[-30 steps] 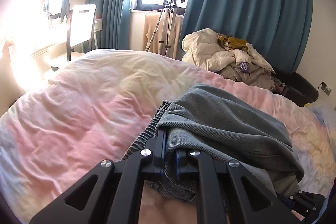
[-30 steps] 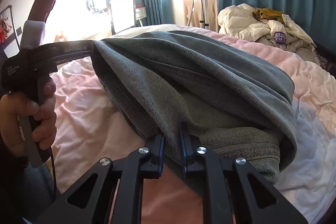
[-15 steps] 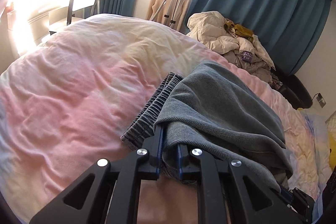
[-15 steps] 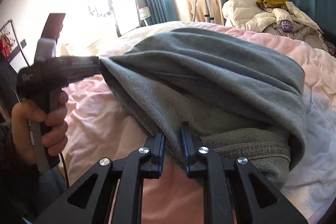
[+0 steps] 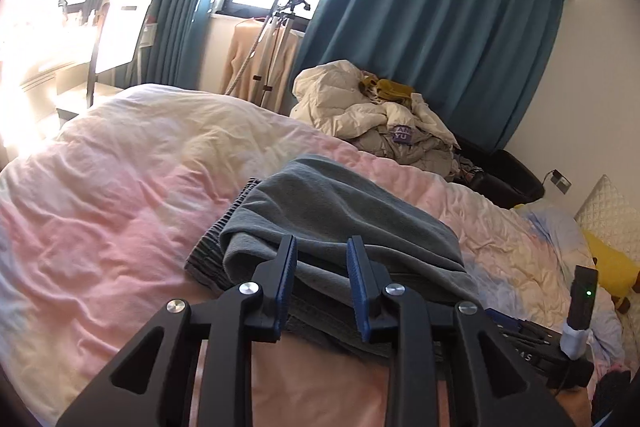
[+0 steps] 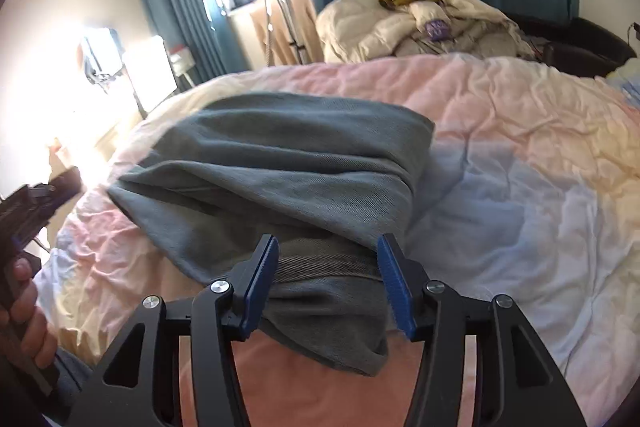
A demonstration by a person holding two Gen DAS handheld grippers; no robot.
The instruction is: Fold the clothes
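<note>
A grey folded garment (image 5: 332,211) with a ribbed waistband lies on the pink and white duvet (image 5: 120,195). It also shows in the right wrist view (image 6: 288,163). My left gripper (image 5: 320,247) is open, its blue-padded fingers just over the garment's near edge. My right gripper (image 6: 326,247) is open wide, its fingers either side of the garment's near hem. Neither holds the cloth. The right gripper's body (image 5: 576,311) shows at the lower right of the left wrist view. The left gripper's body (image 6: 32,203) and the hand on it show at the left edge of the right wrist view.
A heap of cream and tan clothes (image 5: 380,111) lies past the far side of the bed. A tripod stand (image 5: 276,39) stands before the window with teal curtains. A white chair (image 5: 120,35) and desk stand at left. A yellow pillow (image 5: 608,259) lies at right.
Both grippers were shut on the grey garment and held it up. Now both have opened and let go, and the garment lies folded on the duvet.
</note>
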